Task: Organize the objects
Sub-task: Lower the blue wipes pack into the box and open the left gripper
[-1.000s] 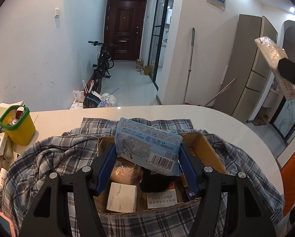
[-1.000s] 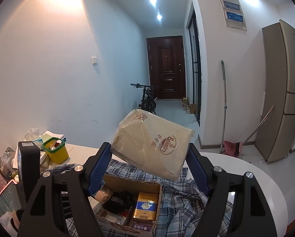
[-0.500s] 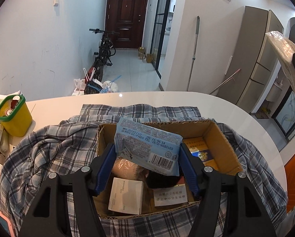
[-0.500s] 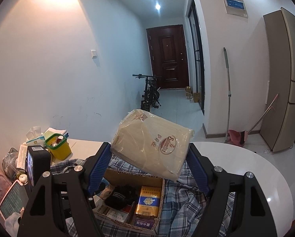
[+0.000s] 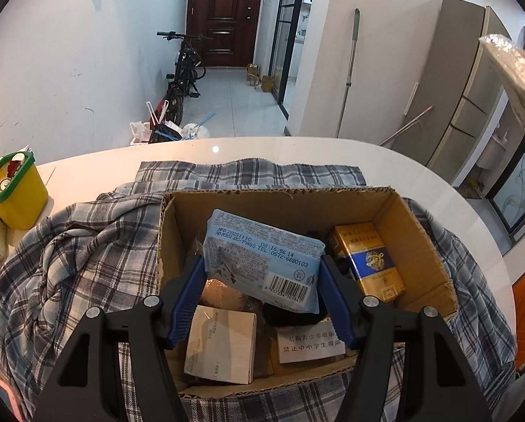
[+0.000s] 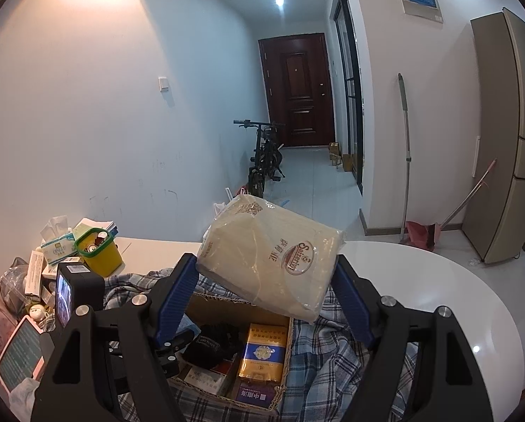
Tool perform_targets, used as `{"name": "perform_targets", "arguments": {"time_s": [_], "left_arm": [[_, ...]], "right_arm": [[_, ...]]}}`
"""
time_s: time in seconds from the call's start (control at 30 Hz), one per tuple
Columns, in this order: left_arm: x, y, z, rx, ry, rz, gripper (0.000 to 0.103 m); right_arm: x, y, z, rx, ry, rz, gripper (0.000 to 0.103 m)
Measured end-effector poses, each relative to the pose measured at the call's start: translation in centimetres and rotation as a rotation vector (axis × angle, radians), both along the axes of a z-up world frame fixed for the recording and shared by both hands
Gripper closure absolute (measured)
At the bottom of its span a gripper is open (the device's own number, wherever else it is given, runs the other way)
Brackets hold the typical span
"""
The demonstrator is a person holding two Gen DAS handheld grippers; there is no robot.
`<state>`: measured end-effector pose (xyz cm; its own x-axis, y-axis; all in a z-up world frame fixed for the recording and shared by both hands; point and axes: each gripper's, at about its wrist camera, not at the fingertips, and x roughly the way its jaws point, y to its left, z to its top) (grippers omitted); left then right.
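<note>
Hovering over the open cardboard box (image 5: pixel 290 204), the left gripper (image 5: pixel 262 283) is carrying a light-blue packet (image 5: pixel 262 258) between its blue pads. Its jaws have just been opening, and the packet is sitting between them, its printed back and barcode facing the camera; whether both pads are still pressing on it cannot be told from the left wrist view. The packet is hanging above the middle of the box.

The box is resting on a crumpled plaid shirt (image 5: pixel 72 256) that is spreading across the white tabletop (image 5: pixel 421 172). Inside the box, a gold-and-blue carton (image 5: pixel 366 260) is lying along the right wall, a small white box (image 5: pixel 222 344) is lying at the near left, a white label with dark characters (image 5: pixel 310 343) is lying at the near right, and a dark item is lying between them, partly hidden under the packet.

The right gripper (image 6: pixel 264 290) is pinching a cream-coloured wrapped pack (image 6: pixel 273 256) across its width, both pads pressing on its sides. The pack is tilting, with its round red-brown logo facing the camera, and it is held above the far edge of the box.

A yellow tub with a green rim (image 5: pixel 14 190) is standing on the tabletop to the left of the shirt, beside a cluster of small boxes and tissue packs.
</note>
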<state>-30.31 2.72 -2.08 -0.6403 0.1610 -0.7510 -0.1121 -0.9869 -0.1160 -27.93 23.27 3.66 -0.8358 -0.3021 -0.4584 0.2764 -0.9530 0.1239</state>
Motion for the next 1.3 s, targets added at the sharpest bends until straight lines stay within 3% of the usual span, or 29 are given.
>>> {"name": "perform_targets", "arguments": {"time_s": [0.07,0.2,0.37,0.47,0.53,0.63,0.8,1.03,1.3], "left_arm": [[-0.2,0.4,-0.3,-0.02,-0.016,-0.005,0.021],[0.4,1.2,0.4,-0.071,0.036,-0.015,0.02],[2.4,0.7,3.6,-0.098,0.217,0.038,0.019],[4.0,-0.7,5.9,-0.051,0.34,0.092,0.012],[4.8,-1.8,7.1,-0.008,0.415,0.12,0.0],[5.8,-2.8,8.3,0.017,0.49,0.148,0.0],[4.9,-1.7,8.3,-0.125,0.455,0.14,0.0],[4.0,-2.6,7.9,-0.061,0.39,0.154,0.0],[3.3,-2.8,7.9,-0.048,0.369,0.166,0.0]], "right_arm": [[0.1,-0.1,0.0,0.004,0.0,0.004,0.028],[0.5,-0.2,0.2,0.007,0.012,0.007,0.028],[0.8,0.2,0.6,0.004,0.029,-0.005,0.028],[0.5,0.3,0.6,0.0,0.024,-0.009,0.028],[0.3,0.2,0.3,0.004,0.014,-0.005,0.028],[-0.1,-0.3,-0.2,0.016,-0.003,0.006,0.028],[-0.6,-0.8,-1.2,0.029,-0.031,0.008,0.028],[-2.6,-1.2,-3.3,0.027,-0.131,0.035,0.028],[-4.7,-1.8,-6.3,0.028,-0.244,0.046,0.028]]}}
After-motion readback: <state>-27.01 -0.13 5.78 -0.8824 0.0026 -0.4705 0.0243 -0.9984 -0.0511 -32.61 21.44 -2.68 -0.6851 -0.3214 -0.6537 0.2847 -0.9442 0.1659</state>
